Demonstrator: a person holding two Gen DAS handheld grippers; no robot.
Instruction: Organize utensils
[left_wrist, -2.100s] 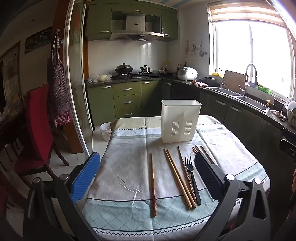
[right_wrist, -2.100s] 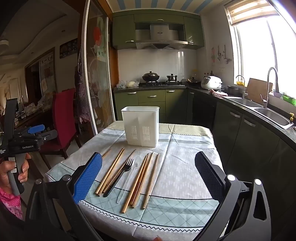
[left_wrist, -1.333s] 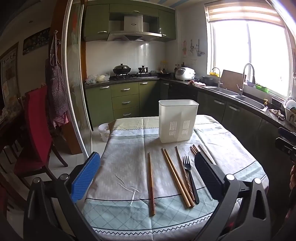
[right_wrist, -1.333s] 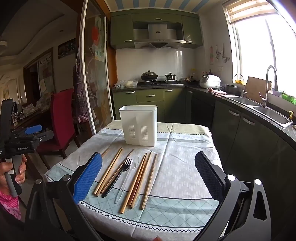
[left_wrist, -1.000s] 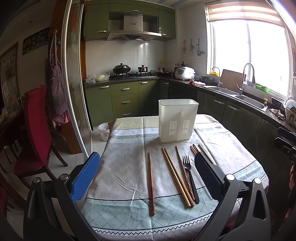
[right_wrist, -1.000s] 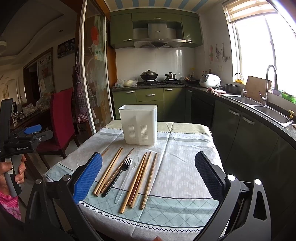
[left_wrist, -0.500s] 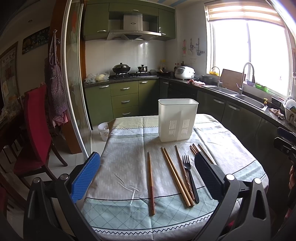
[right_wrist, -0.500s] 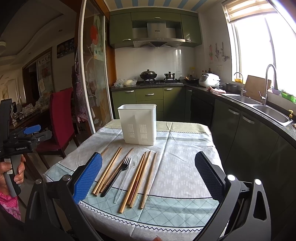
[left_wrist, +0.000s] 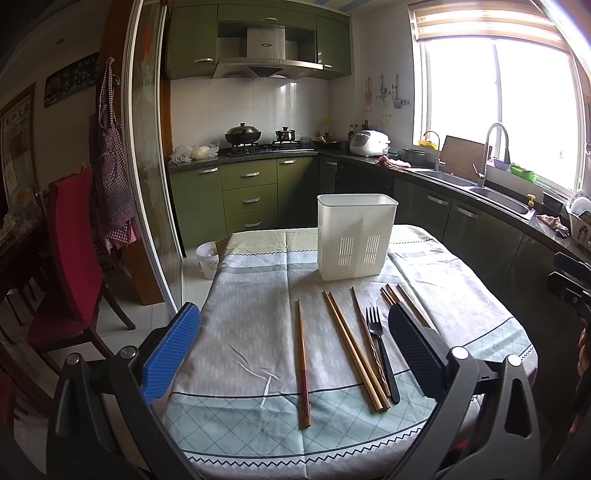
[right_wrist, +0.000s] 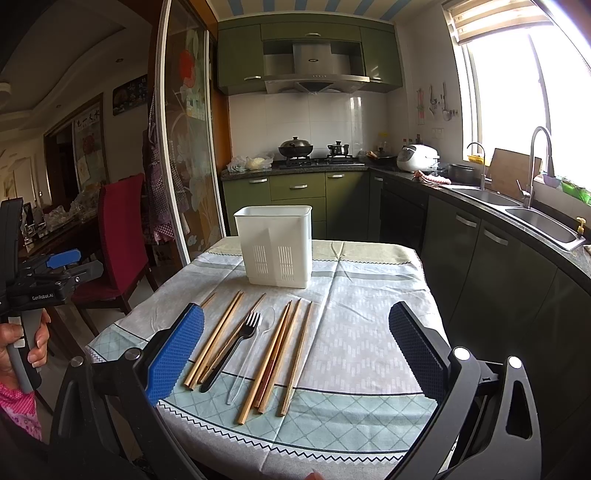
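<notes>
We hold our left gripper (left_wrist: 293, 345) and right gripper (right_wrist: 295, 343) level above the table's near edge, both spread wide, empty; chopsticks (right_wrist: 275, 352) and black fork (right_wrist: 236, 345) lie ahead between the fingers.

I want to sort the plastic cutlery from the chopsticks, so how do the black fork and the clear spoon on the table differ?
The black fork is opaque and dark with tines; the clear spoon is see-through, with a rounded bowl, and hard to spot against the tablecloth. The fork lies left of the spoon in the right wrist view. Both lie flat among the chopsticks, heads toward the white holder.
</notes>
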